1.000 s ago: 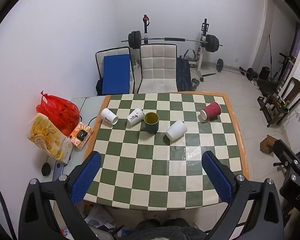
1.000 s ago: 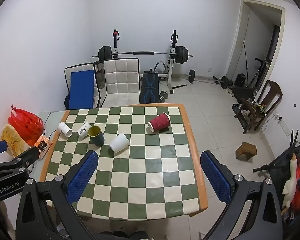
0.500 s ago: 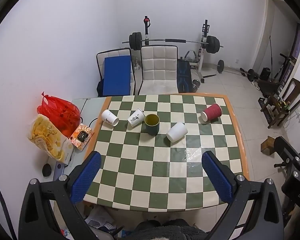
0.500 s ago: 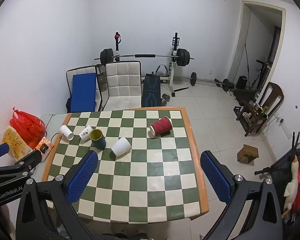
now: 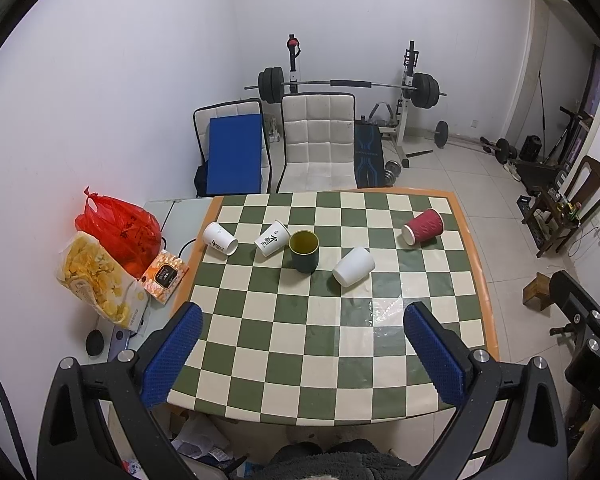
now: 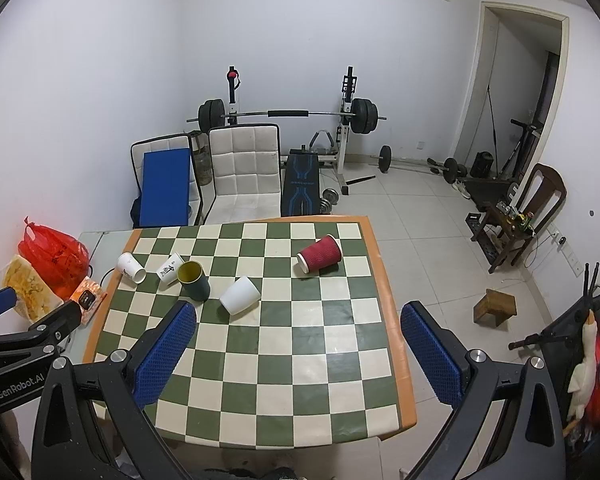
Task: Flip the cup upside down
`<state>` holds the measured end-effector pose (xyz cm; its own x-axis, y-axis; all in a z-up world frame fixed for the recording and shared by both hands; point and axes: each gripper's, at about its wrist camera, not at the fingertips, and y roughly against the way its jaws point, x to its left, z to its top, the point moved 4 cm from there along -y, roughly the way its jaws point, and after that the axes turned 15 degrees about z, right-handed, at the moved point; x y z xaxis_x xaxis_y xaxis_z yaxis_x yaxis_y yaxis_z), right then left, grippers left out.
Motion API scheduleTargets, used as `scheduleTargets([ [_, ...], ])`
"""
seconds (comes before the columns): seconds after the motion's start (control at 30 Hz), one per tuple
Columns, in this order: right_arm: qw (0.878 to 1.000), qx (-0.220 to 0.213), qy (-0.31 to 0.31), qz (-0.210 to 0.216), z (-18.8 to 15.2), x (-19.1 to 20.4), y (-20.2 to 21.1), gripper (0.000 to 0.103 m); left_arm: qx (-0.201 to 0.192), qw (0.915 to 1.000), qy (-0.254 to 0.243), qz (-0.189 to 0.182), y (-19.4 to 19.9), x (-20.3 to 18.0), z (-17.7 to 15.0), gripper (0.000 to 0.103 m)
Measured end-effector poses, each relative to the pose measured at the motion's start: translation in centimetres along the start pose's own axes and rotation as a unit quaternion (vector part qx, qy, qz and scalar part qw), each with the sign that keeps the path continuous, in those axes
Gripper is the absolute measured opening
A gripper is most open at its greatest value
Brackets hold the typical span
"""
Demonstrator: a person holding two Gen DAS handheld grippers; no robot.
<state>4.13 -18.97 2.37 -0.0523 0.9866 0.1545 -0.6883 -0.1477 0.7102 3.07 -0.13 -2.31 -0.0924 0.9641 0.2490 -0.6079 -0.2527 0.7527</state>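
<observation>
Several cups sit on the checkered table point(image 5: 308, 344). A dark green cup point(image 5: 305, 251) stands upright with its mouth up. A plain white cup point(image 5: 353, 267), a red ribbed cup point(image 5: 422, 227) and two printed white cups point(image 5: 272, 238) point(image 5: 220, 238) lie on their sides. My left gripper point(image 5: 300, 354) is open and empty, high above the table's near edge. My right gripper point(image 6: 296, 354) is open and empty too, high over the near right part. The right wrist view shows the green cup point(image 6: 195, 280), white cup point(image 6: 240, 295) and red cup point(image 6: 320, 259).
A red bag point(image 5: 118, 230), a snack bag point(image 5: 96, 280) and a small box point(image 5: 165, 277) lie on a side surface left of the table. Chairs point(image 5: 318, 142) and a barbell rack point(image 5: 348, 88) stand behind. A small wooden stool point(image 6: 495, 306) is on the floor at right.
Both grippers have drawn back and risen slightly, so the table sits a little lower and farther in view. The cups have not moved.
</observation>
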Motion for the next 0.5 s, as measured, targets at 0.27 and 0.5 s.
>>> scheduleTargets([
  [0.27, 1.000, -0.002, 0.000, 0.001, 0.0, 0.0, 0.1, 0.103, -0.001, 1.0000, 0.005, 0.002, 0.2, 0.4, 1.0, 0.103],
  [0.5, 1.000, -0.003, -0.001, 0.002, 0.4, 0.0, 0.1, 0.103, -0.005, 1.0000, 0.005, 0.003, 0.2, 0.6, 1.1, 0.103],
])
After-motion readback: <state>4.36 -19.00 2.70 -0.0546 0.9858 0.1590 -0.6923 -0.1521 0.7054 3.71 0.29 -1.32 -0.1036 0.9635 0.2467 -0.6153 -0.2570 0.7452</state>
